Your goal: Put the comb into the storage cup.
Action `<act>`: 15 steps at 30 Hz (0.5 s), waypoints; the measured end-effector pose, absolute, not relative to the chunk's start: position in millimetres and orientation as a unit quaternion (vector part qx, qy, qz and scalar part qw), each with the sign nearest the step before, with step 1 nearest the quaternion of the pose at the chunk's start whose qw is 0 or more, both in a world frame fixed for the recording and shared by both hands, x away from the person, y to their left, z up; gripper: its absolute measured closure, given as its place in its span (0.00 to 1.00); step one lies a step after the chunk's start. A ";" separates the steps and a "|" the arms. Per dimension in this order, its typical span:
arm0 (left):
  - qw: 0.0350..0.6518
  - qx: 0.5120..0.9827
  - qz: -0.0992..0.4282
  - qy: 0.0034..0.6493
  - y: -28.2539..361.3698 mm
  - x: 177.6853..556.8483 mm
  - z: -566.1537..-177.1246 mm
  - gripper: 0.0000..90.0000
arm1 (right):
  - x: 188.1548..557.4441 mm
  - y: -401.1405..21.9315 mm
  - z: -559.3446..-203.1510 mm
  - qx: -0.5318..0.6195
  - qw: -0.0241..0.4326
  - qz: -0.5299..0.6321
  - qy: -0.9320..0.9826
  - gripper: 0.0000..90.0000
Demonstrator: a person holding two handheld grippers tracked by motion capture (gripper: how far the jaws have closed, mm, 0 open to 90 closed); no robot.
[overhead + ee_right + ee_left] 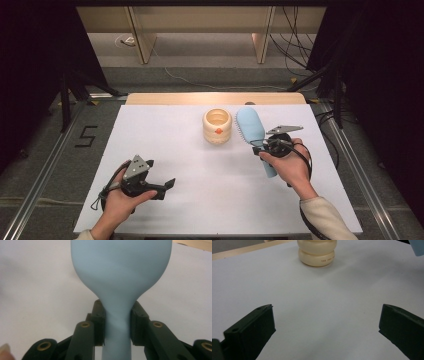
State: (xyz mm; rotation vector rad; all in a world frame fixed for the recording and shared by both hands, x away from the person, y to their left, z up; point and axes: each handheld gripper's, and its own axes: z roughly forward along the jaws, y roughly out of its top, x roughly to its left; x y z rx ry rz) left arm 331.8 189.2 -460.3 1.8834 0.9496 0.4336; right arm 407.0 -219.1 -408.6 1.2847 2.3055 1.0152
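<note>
White worktop (165, 135): right tool (263, 145) pinching blue brush (251, 127) at neck, long axis pointing away, cream cup (217, 126) just left of head; left tool (167, 185) spread, idle.

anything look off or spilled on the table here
Nothing stands out. The cream cup stands upright on the white table with no spill around it. The right gripper is shut squarely on the neck of the blue brush; the left gripper is open, holding nothing.
</note>
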 end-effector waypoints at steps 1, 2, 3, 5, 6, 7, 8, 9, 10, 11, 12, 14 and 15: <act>0.474 0.771 0.176 0.387 188.1 331.5 -460.3 0.00 | 406.3 -217.4 -408.8 0.449 0.155 0.358 0.804 0.78; 0.474 0.772 0.175 0.386 187.1 331.4 -460.5 0.00 | 405.6 -215.5 -409.1 0.447 0.156 0.362 0.803 0.78; 0.474 0.773 0.175 0.385 186.3 331.3 -460.5 0.00 | 405.2 -213.9 -409.1 0.446 0.156 0.363 0.803 0.78; 0.475 0.772 0.173 0.384 184.5 331.0 -460.3 0.00 | 404.3 -211.0 -409.2 0.445 0.156 0.367 0.802 0.78; 0.475 0.773 0.173 0.383 183.4 330.8 -460.2 0.00 | 403.8 -209.2 -409.3 0.444 0.156 0.368 0.802 0.78; 0.476 0.774 0.172 0.381 181.8 330.4 -460.0 0.00 | 403.3 -207.5 -409.4 0.442 0.155 0.369 0.803 0.78; 0.475 0.775 0.171 0.380 180.4 330.0 -459.8 0.00 | 402.4 -205.0 -409.8 0.444 0.155 0.371 0.801 0.78; 0.475 0.776 0.170 0.379 179.1 329.6 -459.8 0.00 | 401.9 -203.3 -410.1 0.442 0.155 0.372 0.801 0.78; 0.476 0.776 0.169 0.377 177.1 329.2 -459.9 0.00 | 401.5 -202.1 -410.3 0.440 0.155 0.374 0.802 0.78; 0.476 0.778 0.167 0.375 175.4 328.8 -459.7 0.00 | 400.8 -200.1 -410.6 0.439 0.155 0.377 0.801 0.78; 0.477 0.778 0.165 0.374 173.3 328.2 -459.5 0.00 | 400.2 -198.3 -410.6 0.438 0.156 0.379 0.800 0.78; 0.477 0.780 0.164 0.369 168.9 327.5 -459.0 0.00 | 399.1 -194.6 -410.6 0.435 0.155 0.383 0.800 0.78; 0.478 0.781 0.162 0.368 166.9 327.4 -458.9 0.00 | 398.3 -192.4 -410.5 0.434 0.154 0.385 0.800 0.78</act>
